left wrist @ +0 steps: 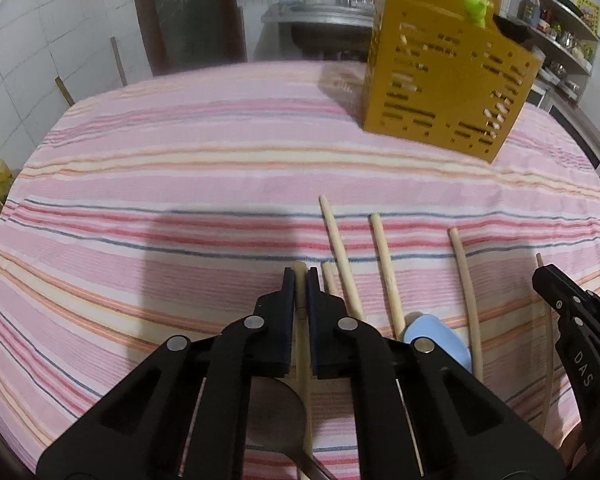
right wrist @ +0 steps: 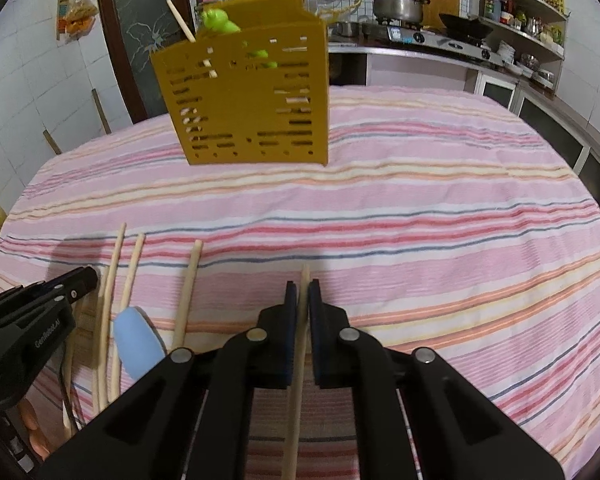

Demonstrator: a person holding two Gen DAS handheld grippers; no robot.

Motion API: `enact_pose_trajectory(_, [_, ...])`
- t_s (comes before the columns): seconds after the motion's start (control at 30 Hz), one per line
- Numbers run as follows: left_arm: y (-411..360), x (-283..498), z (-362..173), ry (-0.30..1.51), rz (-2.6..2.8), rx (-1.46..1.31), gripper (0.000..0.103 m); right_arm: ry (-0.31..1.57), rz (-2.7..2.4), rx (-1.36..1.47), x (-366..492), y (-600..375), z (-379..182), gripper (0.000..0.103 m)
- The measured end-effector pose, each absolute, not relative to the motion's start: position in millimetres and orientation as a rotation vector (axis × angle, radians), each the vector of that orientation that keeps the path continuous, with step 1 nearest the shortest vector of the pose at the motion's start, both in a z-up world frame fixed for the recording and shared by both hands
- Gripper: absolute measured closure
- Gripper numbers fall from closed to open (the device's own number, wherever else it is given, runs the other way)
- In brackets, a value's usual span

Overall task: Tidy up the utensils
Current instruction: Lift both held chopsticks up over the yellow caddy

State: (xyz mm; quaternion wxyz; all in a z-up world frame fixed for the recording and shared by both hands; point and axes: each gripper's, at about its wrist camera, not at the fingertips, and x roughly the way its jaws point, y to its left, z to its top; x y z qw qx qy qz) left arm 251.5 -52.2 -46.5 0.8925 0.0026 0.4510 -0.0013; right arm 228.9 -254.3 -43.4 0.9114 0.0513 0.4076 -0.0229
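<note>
Two claws, left [left wrist: 300, 280] right [right wrist: 303, 290], each pinching chopstick [left wrist: 300, 276] [right wrist: 305, 276].

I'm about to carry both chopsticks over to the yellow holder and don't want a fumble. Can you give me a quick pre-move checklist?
1. Left gripper shut on a chopstick: ok.
2. Right gripper shut on its chopstick: ok.
3. Yellow utensil holder upright on the striped tablecloth: ok.
4. Cloth between grippers and holder free of obstacles: ok.
5. Free room inside the holder, which already has a chopstick and something green: cannot tell.
6. Loose chopsticks and blue utensil apart from both grippers: ok.
</note>
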Motion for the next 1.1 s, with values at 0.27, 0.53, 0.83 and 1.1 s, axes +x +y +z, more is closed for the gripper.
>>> enact_pose_trajectory(0.27, [-43, 234, -6, 0.795, -0.029, -0.030, 0.098, 0.747, -0.053, 0.116, 214, -259, -11, 0.097])
enact_pose_trajectory(0.53, [-39, 214, 40, 0.626, -0.050, -0.029, 0.098, 0.630, -0.058, 0.143, 202, -268, 22, 0.097])
enact_pose_trajectory(0.83, [-30, 199, 74, 0.490, -0.051, -0.046, 0.098, 0.505, -0.058, 0.146, 187, -271, 53, 0.097])
enact_pose_trajectory(1.1, [-27, 186, 83, 0.424, -0.036, -0.035, 0.098, 0.432, -0.057, 0.116, 177, -266, 67, 0.097])
